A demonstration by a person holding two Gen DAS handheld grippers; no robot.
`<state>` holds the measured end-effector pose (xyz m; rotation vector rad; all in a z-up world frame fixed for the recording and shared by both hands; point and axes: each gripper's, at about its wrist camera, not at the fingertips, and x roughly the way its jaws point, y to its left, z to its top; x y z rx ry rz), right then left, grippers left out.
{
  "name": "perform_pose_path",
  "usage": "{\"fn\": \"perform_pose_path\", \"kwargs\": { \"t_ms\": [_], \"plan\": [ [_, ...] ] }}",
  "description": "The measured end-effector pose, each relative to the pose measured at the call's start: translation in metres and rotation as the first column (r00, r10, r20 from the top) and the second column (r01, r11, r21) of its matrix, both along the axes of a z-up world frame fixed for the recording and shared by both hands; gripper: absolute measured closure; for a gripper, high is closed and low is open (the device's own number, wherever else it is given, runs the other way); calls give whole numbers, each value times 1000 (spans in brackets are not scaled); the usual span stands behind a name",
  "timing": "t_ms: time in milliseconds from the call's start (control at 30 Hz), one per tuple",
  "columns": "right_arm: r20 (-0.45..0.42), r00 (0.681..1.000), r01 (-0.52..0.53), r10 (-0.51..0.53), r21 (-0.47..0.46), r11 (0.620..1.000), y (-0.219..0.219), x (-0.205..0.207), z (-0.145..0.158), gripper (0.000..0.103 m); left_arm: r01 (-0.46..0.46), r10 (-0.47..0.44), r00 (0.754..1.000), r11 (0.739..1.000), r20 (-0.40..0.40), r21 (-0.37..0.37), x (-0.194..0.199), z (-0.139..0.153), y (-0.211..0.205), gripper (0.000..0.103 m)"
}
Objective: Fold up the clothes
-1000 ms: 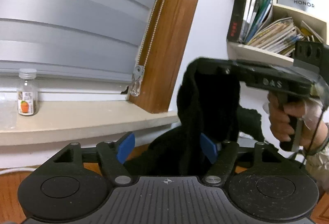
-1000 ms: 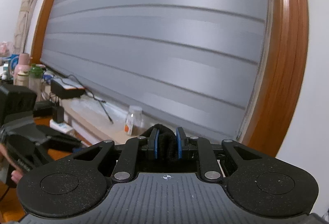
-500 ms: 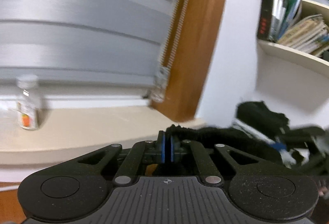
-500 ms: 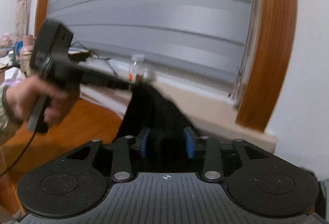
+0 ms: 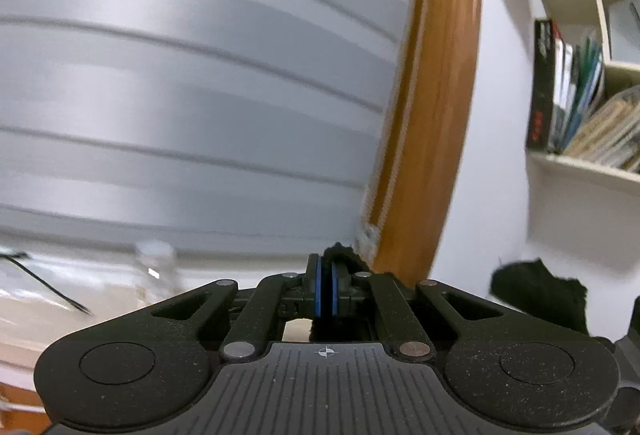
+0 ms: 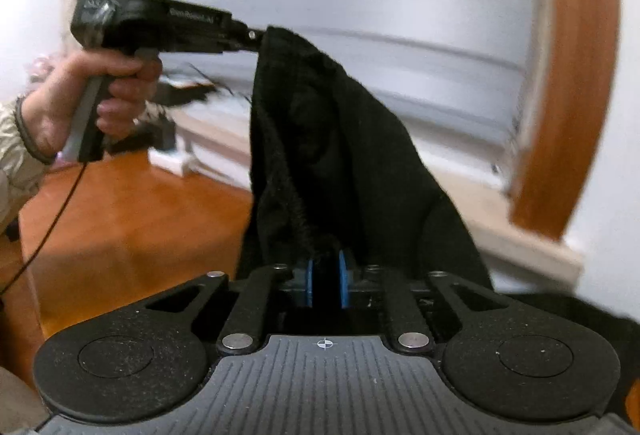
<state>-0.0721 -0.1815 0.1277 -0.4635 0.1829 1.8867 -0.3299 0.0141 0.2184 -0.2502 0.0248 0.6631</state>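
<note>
Since a second ago my left gripper clamped the black garment high; right gripper pinches its lower edge, cloth hanging steeply between.

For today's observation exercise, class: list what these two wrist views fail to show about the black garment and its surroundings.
- Black fabric garment: its lower part is hidden behind the right gripper; garment type unclear.
- Left gripper: only a tuft of cloth shows past its shut pads.
- Clear bottle on the sill: motion blur hides its label.
- Shelf books: cut by the frame edge.
</note>
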Motion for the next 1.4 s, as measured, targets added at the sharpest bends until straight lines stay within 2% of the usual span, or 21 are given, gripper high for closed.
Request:
{"fn": "perform_pose_path", "kwargs": {
  "t_ms": [233,400,467,567,600,633,700,733,800,900,1067,1133,1167,1200,1233,1300,1400],
  "plan": [
    [-19,985,-170,172,95,981,23,-70,41,93,-137,131,986,989,100,49,-98,35,-5,98],
    [-56,944,-316,326,141,938,28,-140,63,93,-220,220,975,975,-37,-13,-143,24,11,99],
    [-52,938,-333,341,121,935,38,-169,56,89,-255,251,963,966,-94,-34,-161,19,18,98],
    [-46,937,-343,346,56,938,54,-187,32,80,-309,294,939,949,-180,-62,-188,12,28,97],
    [-48,939,-338,340,39,940,58,-188,25,74,-316,287,928,944,-238,-92,-189,-4,34,96],
    [-54,943,-327,328,25,945,63,-184,20,71,-330,289,914,938,-284,-108,-191,-18,38,91],
    [-61,953,-297,297,3,955,70,-174,13,69,-345,285,892,931,-349,-121,-198,-38,41,74],
    [-61,961,-270,269,-1,963,72,-165,11,66,-353,283,880,927,-381,-128,-202,-49,42,69],
    [-61,976,-212,211,-10,977,76,-145,8,65,-374,295,868,917,-400,-136,-219,-58,42,55],
    [-47,994,-105,103,-30,994,85,-111,0,64,-408,319,850,902,-418,-143,-241,-64,40,41],
    [-25,998,51,-53,-62,997,87,-60,-22,57,-417,344,861,899,-374,-134,-254,-54,39,30],
    [-35,994,99,-102,-81,992,83,-38,-35,52,-401,334,871,907,-361,-127,-246,-54,38,27],
    [-43,992,118,-123,-90,989,80,-27,-41,51,-388,323,874,914,-362,-121,-235,-55,38,27],
    [-55,988,135,-141,-98,986,77,-15,-48,45,-374,312,878,920,-363,-114,-225,-57,37,26],
    [-63,984,157,-164,-101,982,72,-5,-54,35,-357,297,883,928,-364,-110,-214,-60,36,25],
    [-72,974,208,-215,-94,974,62,13,-66,25,-317,259,894,942,-365,-111,-189,-66,36,25],
    [-88,957,267,-277,-107,958,51,38,-80,26,-250,190,910,960,-368,-122,-148,-79,38,24]
  ]
}}
